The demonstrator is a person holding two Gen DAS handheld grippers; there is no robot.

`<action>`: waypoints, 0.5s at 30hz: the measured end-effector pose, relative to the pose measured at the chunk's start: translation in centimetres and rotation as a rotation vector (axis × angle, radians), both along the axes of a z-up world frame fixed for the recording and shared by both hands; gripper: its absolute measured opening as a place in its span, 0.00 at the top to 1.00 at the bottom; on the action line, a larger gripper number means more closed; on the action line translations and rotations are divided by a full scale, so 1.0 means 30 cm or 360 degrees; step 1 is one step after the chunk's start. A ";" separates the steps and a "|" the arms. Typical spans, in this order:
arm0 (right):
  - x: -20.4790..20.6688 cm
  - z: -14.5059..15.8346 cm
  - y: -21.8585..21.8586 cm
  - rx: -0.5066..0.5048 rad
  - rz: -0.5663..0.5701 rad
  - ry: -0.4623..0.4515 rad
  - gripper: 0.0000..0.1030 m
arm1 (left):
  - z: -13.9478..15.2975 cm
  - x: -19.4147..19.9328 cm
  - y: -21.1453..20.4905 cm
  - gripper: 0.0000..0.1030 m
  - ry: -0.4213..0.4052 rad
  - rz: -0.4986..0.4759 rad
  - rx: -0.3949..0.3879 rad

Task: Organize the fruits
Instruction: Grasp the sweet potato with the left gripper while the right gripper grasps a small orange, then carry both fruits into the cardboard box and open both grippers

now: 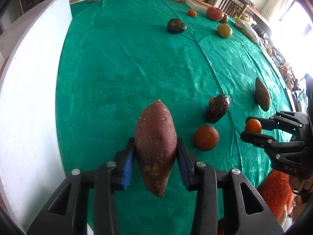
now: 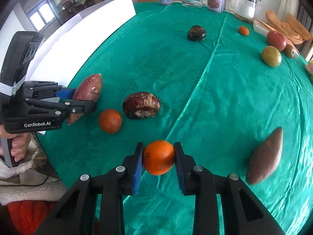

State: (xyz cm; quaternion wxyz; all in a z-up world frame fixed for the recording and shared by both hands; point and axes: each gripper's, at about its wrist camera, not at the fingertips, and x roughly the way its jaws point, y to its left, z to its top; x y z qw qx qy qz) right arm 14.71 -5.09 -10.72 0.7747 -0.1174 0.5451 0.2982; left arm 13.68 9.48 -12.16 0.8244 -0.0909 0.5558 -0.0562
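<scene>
Mid-sort, the left gripper (image 1: 156, 152) clamps a sweet potato (image 1: 155, 148) and the right gripper (image 2: 158, 157) an orange (image 2: 158, 157) (both apparently lifted above the bench (image 1: 137, 58)), needing matching groups, perhaps toward twelve o'clock.

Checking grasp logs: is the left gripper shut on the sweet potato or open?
Shut on it. The left gripper has both blue-padded fingers pressed against the sweet potato's sides, holding it above the green tablecloth.

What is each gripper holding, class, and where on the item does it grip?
The left gripper clamps a sweet potato across its middle. The right gripper pinches a small orange by its two opposite sides.
</scene>
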 end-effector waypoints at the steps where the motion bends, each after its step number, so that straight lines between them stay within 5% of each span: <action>1: -0.011 0.007 -0.017 0.0010 -0.0033 0.0026 0.71 | 0.024 -0.019 0.003 0.61 -0.0012 -0.0002 -0.0037; 5: -0.060 0.089 -0.028 0.0120 -0.0100 0.0105 0.71 | 0.200 -0.128 0.027 0.61 -0.0118 -0.0053 -0.0223; 9: -0.121 0.277 0.089 0.0380 -0.0042 0.0100 0.71 | 0.402 -0.262 0.144 0.61 -0.0251 -0.0024 -0.0341; 15: -0.227 0.442 0.426 0.0670 0.0213 0.0132 0.70 | 0.515 -0.420 0.419 0.61 -0.0345 0.0274 -0.0150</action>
